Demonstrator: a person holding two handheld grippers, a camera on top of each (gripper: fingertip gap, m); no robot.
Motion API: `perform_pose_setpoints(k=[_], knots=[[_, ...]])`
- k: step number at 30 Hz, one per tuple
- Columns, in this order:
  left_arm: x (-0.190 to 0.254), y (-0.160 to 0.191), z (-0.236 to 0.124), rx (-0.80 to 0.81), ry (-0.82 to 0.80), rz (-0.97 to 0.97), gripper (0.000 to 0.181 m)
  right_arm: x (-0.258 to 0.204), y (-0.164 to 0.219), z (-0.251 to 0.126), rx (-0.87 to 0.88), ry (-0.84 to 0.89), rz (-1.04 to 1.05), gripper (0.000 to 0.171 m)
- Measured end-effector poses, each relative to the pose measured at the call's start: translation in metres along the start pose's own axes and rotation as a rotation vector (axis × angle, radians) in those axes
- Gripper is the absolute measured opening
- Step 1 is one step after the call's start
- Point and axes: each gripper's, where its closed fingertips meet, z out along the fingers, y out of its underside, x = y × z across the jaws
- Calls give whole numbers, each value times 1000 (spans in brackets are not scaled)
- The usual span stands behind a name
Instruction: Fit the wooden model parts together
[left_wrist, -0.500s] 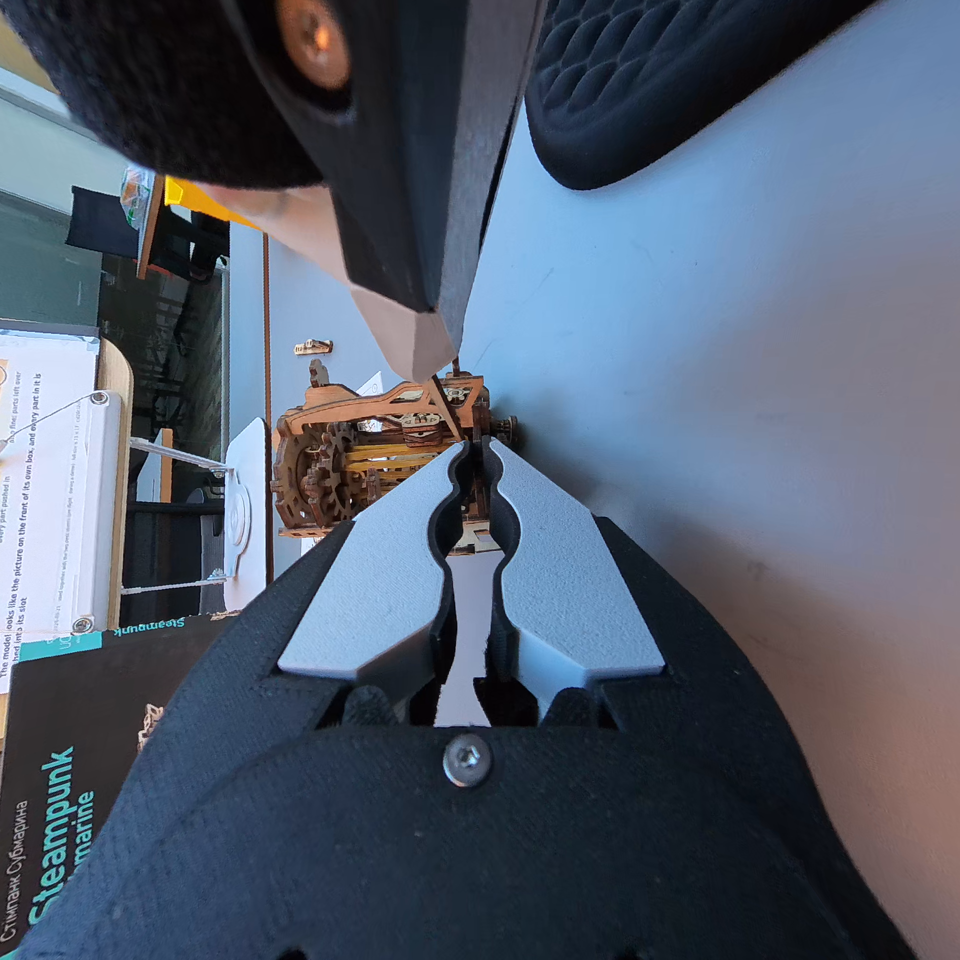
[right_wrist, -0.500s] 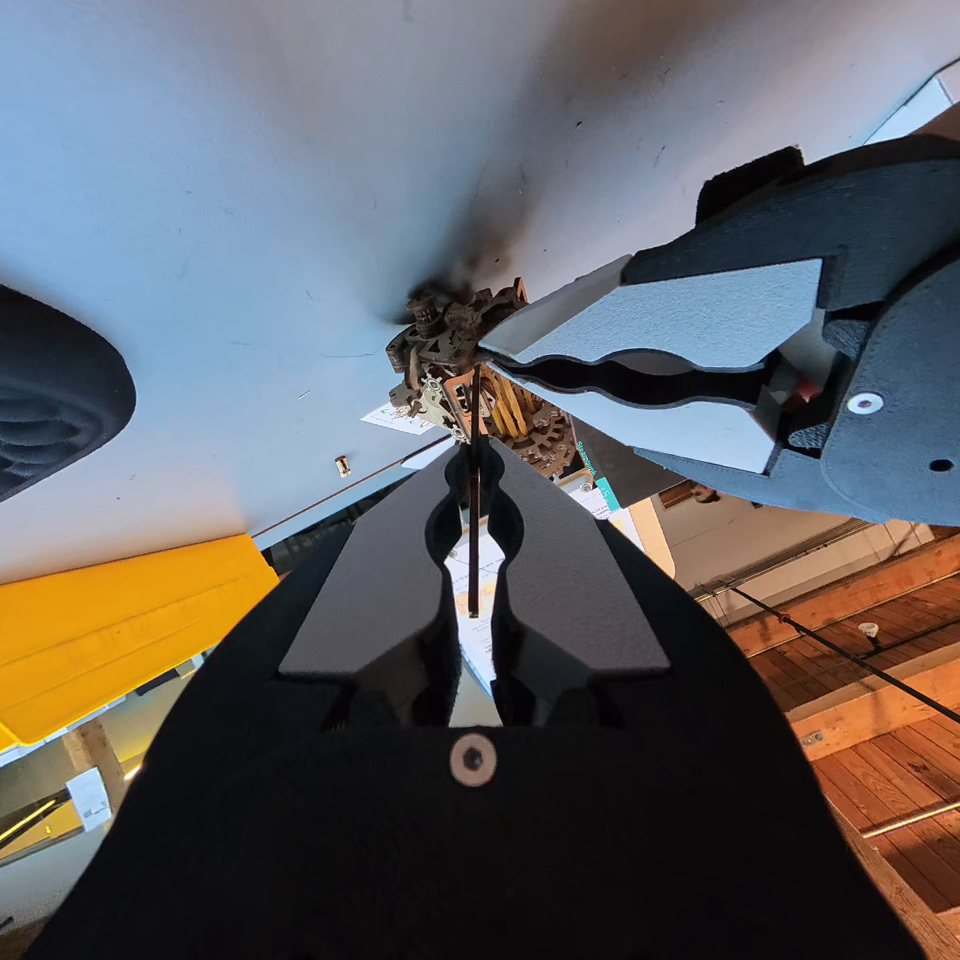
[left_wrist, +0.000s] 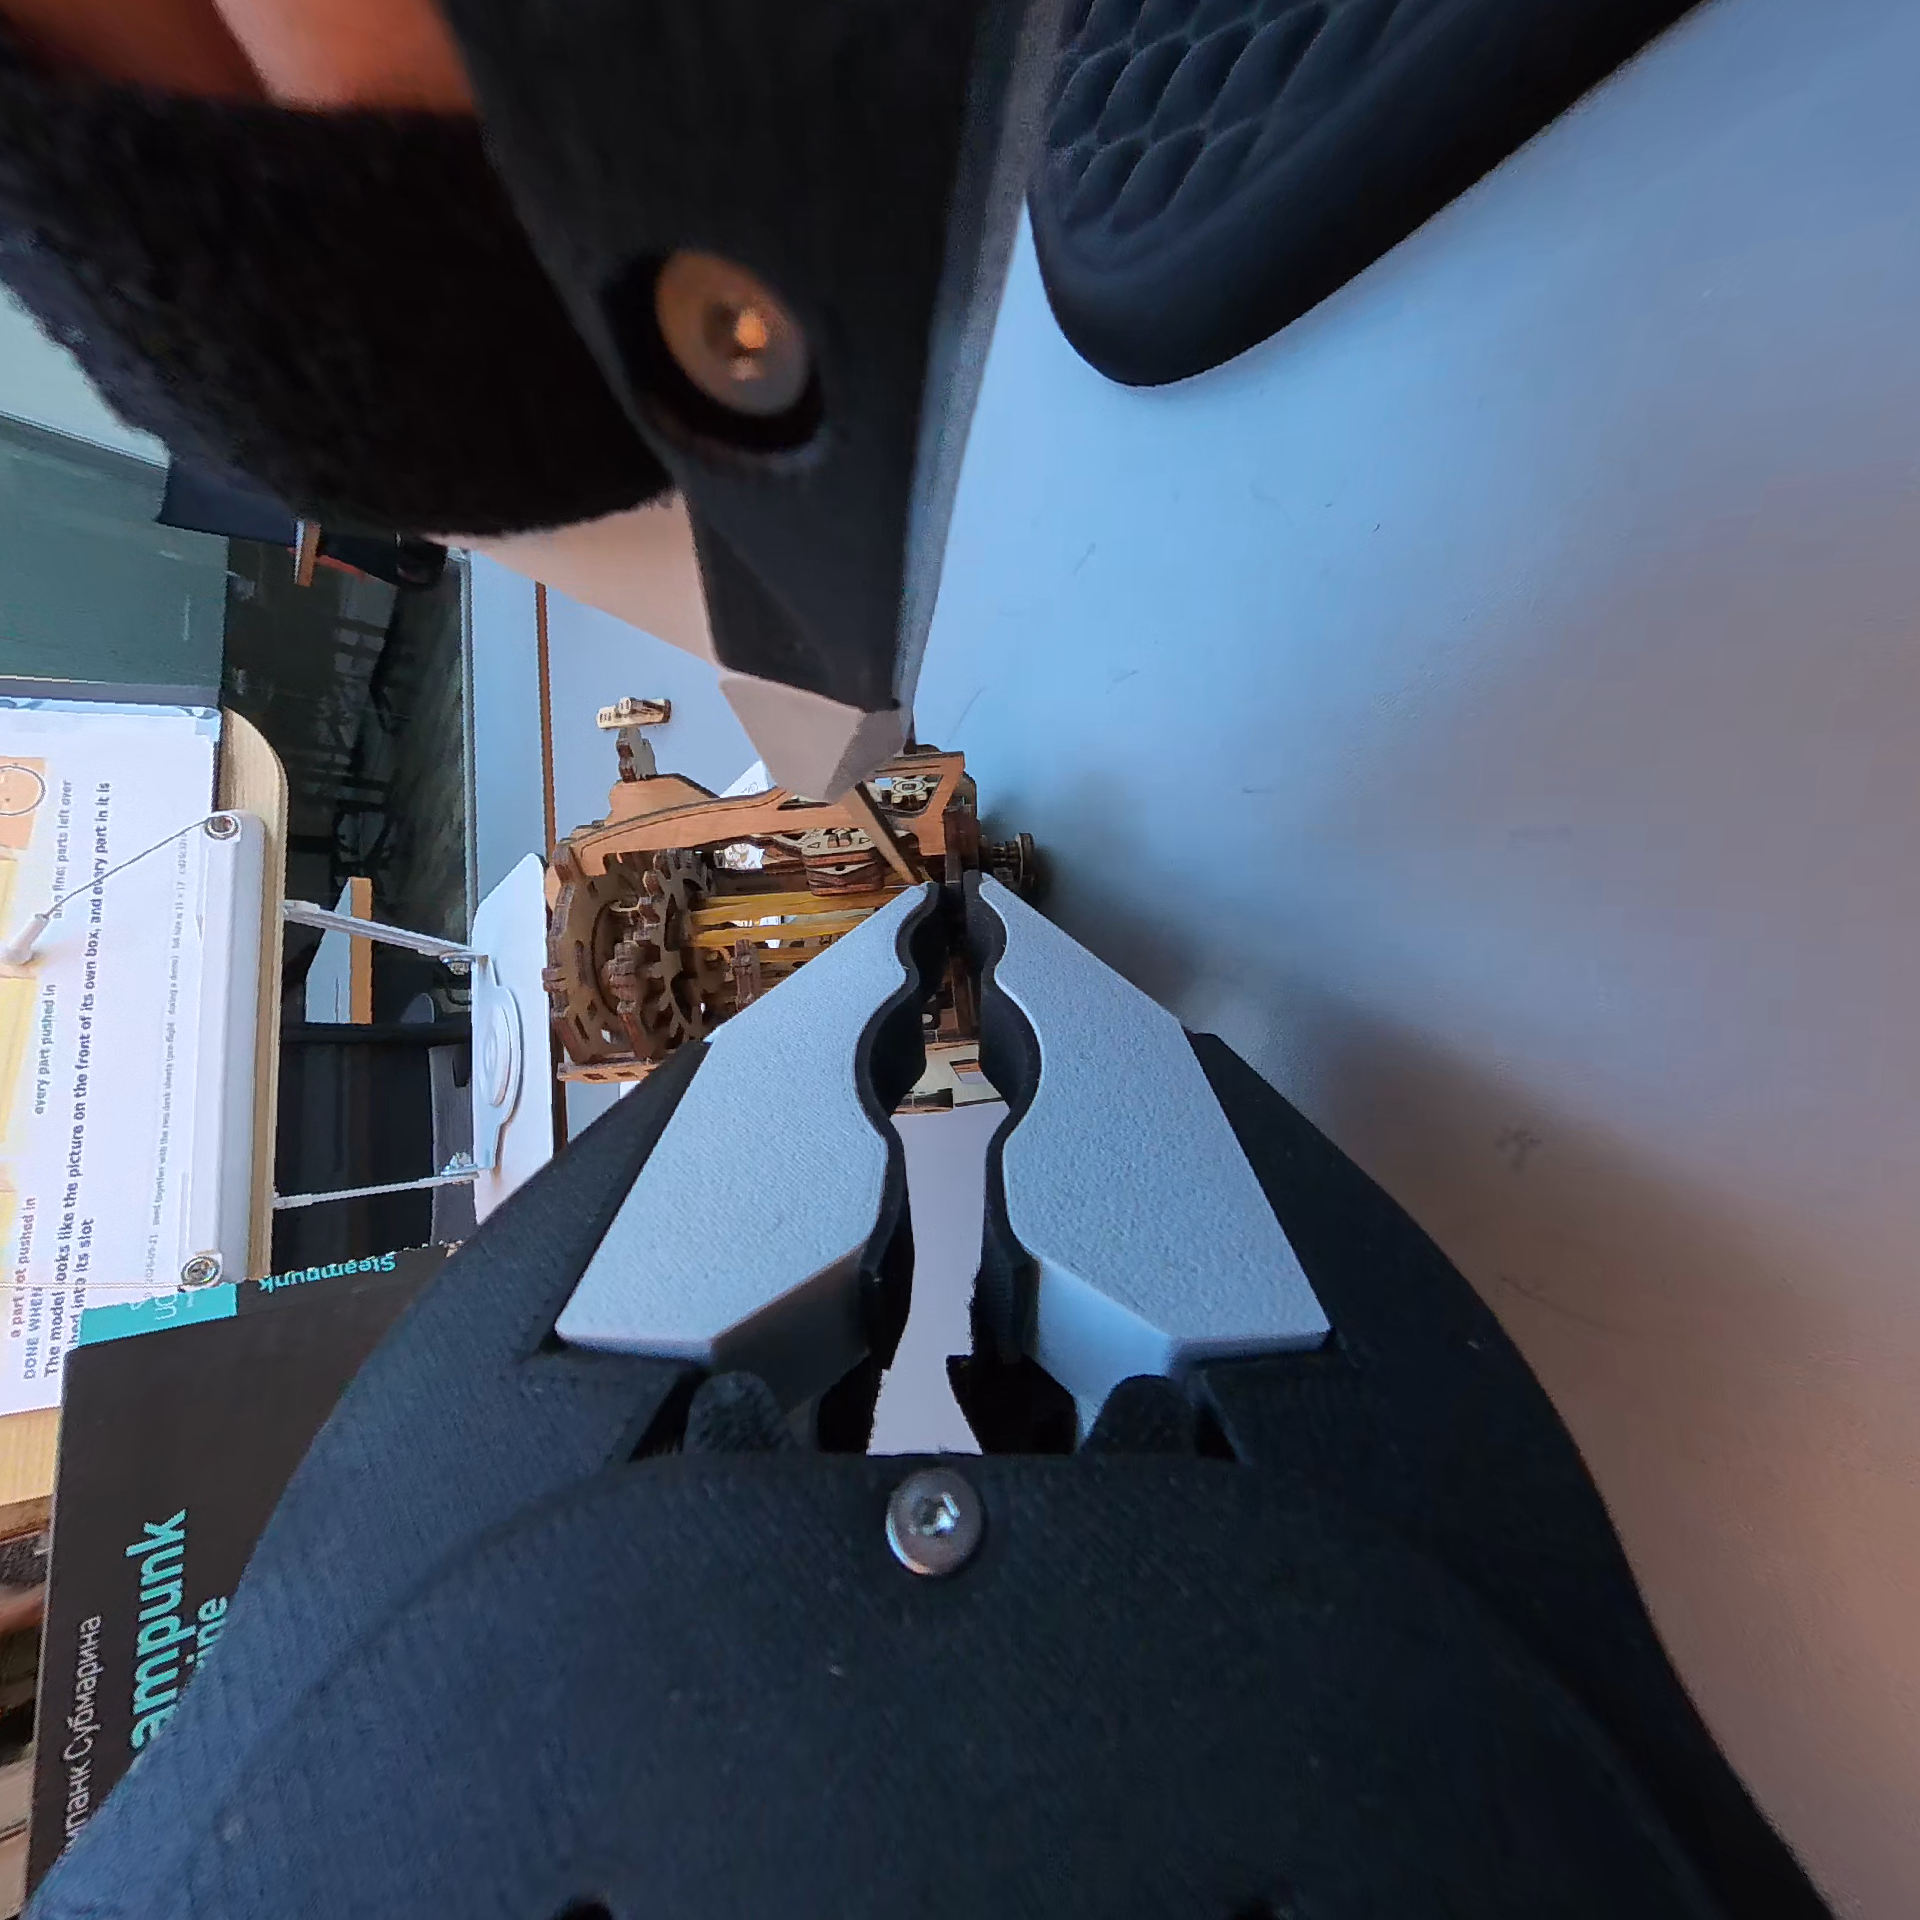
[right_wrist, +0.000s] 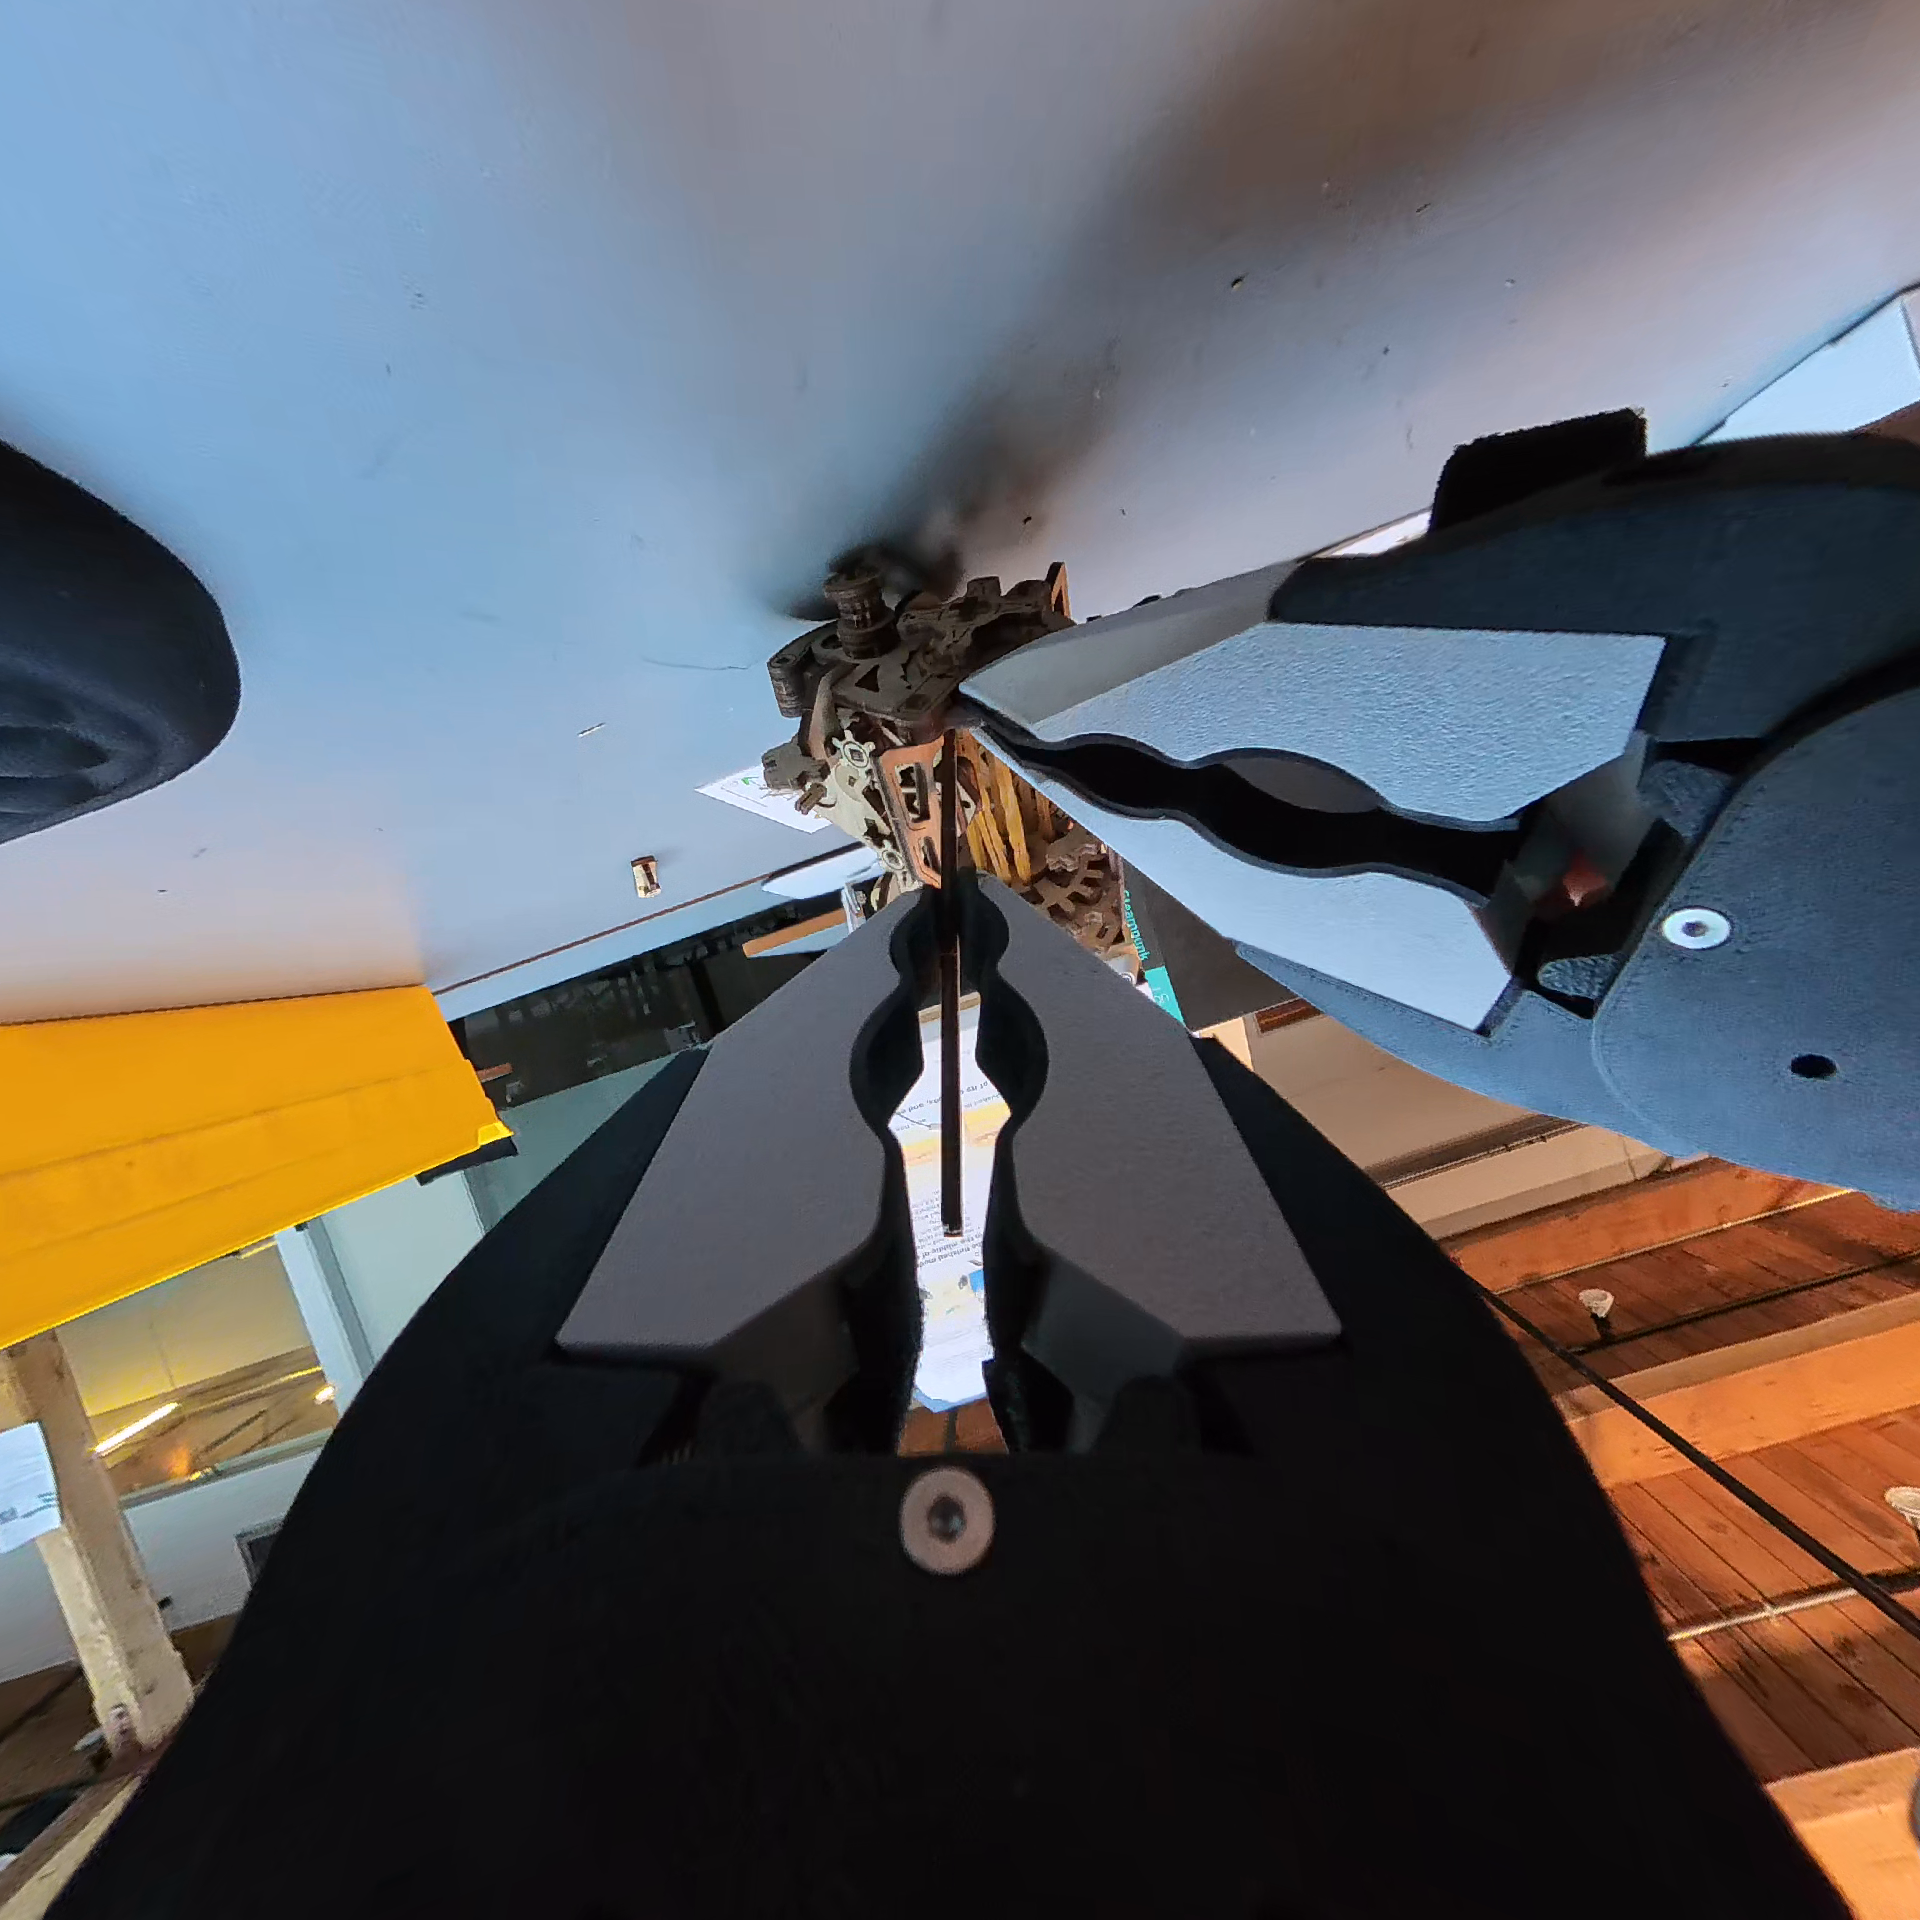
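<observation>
On the white tabletop (left_wrist: 1455, 727), the wooden model (left_wrist: 727, 935) stood between both tools. Left gripper (left_wrist: 951, 899) fingers were nearly closed, gripping the model's near edge. Right gripper (right_wrist: 948, 894) fingers were closed on a thin dark wooden strip (right_wrist: 949, 1039), its far end at the model (right_wrist: 914, 727); whether it had seated could not be determined. A dark box (left_wrist: 208, 1507) lay to the left.

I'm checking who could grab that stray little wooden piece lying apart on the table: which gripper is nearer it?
Right, judging loosely. The right gripper reaches the wooden model from the stray piece's side; the left gripper grips the model's opposite side.
</observation>
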Motion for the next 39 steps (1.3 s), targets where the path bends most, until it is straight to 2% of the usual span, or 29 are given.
perform_pose_setpoints(k=[19, 39], knots=[[4, 2, -3, 54, 52, -8, 0, -2, 2, 1, 54, 98, -171, 2], [10, 0, -2, 48, 103, -62, 1, -7, -11, -2, 64, 115, -132, 1]])
